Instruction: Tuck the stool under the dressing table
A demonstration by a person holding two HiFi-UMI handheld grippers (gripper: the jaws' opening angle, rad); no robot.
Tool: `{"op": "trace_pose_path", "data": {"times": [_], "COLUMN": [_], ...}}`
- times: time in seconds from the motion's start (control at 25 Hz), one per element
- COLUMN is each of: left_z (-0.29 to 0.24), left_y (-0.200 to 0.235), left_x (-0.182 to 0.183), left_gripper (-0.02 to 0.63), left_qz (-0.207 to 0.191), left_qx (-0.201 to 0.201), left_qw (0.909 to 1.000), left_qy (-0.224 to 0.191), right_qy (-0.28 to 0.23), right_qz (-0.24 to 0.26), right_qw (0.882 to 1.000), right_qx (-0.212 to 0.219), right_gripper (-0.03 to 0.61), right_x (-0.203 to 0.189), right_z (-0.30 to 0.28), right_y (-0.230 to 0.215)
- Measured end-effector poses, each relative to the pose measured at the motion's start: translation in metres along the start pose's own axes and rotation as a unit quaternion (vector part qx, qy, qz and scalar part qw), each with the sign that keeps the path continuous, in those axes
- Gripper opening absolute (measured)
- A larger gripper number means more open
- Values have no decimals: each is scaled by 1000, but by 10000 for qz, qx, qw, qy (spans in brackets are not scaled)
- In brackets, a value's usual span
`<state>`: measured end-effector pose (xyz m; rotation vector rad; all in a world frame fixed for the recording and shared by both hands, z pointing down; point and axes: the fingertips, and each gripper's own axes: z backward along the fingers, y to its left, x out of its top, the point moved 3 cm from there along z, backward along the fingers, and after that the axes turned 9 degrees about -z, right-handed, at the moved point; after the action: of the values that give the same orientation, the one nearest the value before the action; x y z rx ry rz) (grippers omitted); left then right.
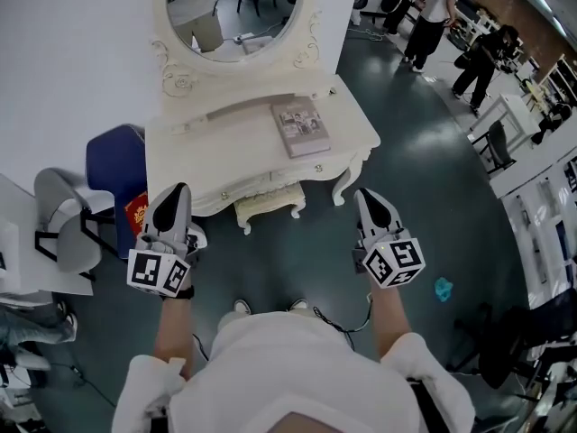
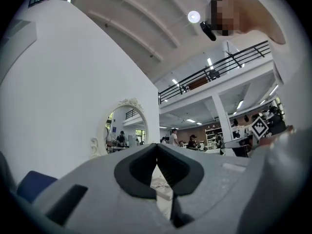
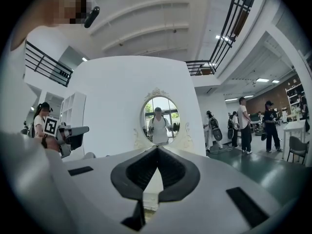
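- Grey-bodied left gripper (image 1: pixel 180 190) hangs at the lower left of the head view. Its jaws are pressed together with nothing between them, and its tip points toward the front edge of the dressing table (image 1: pixel 225 147).
- The cream stool (image 1: pixel 269 202) sits at frame centre, mostly under the tabletop. Only its front edge and carved legs show. It lies between the two grippers and slightly higher in the picture, clear of both.
- The right gripper (image 1: pixel 364 194) is at centre right, its jaws also closed tight and empty, just below the table's curved right leg.
- On the white tabletop a book (image 1: pixel 300 126) lies right of centre. An oval mirror (image 1: pixel 236 7) in a scrolled frame rises behind it at the top of the frame.
- At far left stand a grey chair (image 1: pixel 61 228) and a blue seat (image 1: pixel 114 162) against the white wall.
- The floor (image 1: pixel 297 255) is dark green and glossy, with a small teal scrap (image 1: pixel 443 288) at the right.
- Several people (image 1: pixel 436 12) stand by desks at the upper right.
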<state>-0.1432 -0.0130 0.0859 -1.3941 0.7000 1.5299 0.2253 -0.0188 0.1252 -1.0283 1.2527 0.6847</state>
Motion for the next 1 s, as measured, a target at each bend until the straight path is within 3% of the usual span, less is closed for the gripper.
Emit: {"op": "trace_pose_path", "data": {"times": [0.48, 1.0], "left_z": [26, 54], "left_y": [17, 35], "left_x": [45, 34], "left_gripper": [15, 15], "left_qz": [-309, -254], "left_qx": [155, 365], "left_qw": [9985, 9983], "left_qy": [-417, -376], "right_qy": [-370, -346], "right_qz": [484, 944], "right_qw": [9980, 9916], "right_qx": [-171, -817], "right_gripper": [-1, 0], "right_x": [37, 34], "right_z": [30, 40], "right_y": [12, 17]}}
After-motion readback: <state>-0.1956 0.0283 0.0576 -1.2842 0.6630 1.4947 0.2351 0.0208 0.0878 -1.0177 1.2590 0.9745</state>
